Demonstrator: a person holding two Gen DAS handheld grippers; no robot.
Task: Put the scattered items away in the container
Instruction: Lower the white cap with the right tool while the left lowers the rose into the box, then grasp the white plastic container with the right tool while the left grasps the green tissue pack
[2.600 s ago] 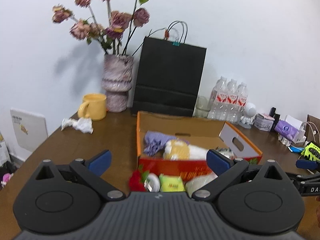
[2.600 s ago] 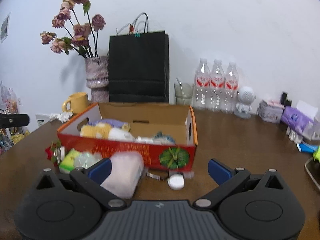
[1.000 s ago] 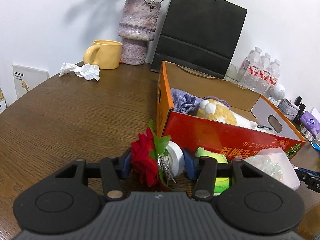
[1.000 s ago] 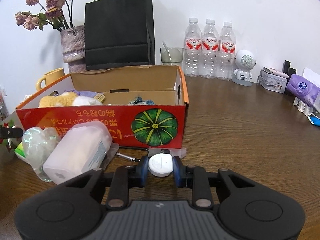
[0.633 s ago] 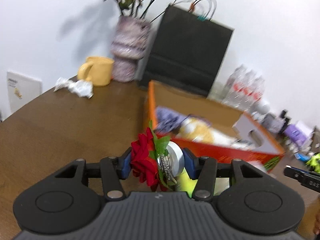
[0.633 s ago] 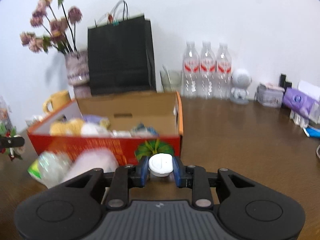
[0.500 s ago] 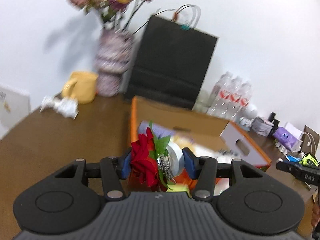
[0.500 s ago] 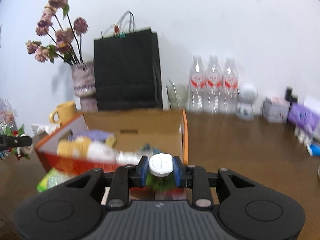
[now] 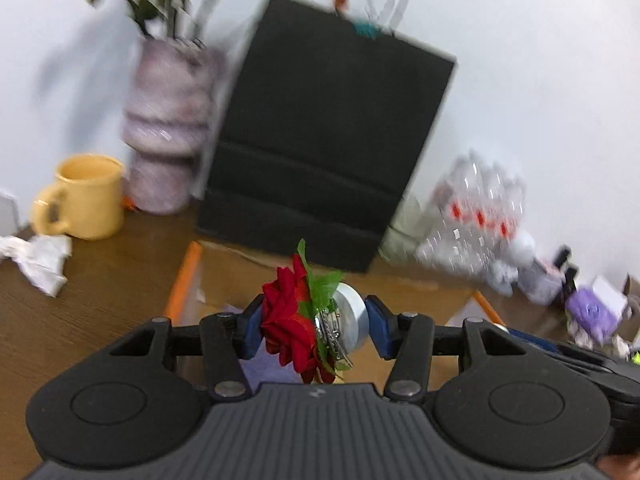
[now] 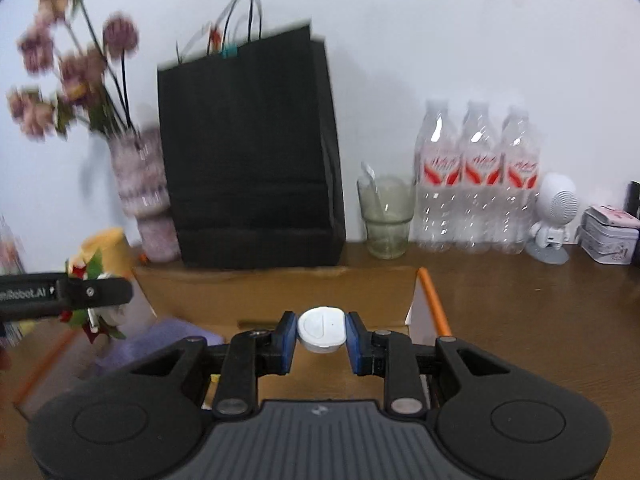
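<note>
**Both grippers loaded above the box**

Left wrist: the left gripper (image 9: 313, 326) clamps a red rose ornament (image 9: 294, 320) above the cardboard box (image 9: 185, 276).

Right wrist: the right gripper (image 10: 321, 338) pinches a small white round case (image 10: 322, 330), narrow-jawed, over the box's interior.

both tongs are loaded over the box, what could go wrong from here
The left tongs clamp a red rose and a white disc together; released too high, the pair might split and bounce past the cardboard box. The right tongs pinch a small white puck by its edges, so it could slip.
</note>
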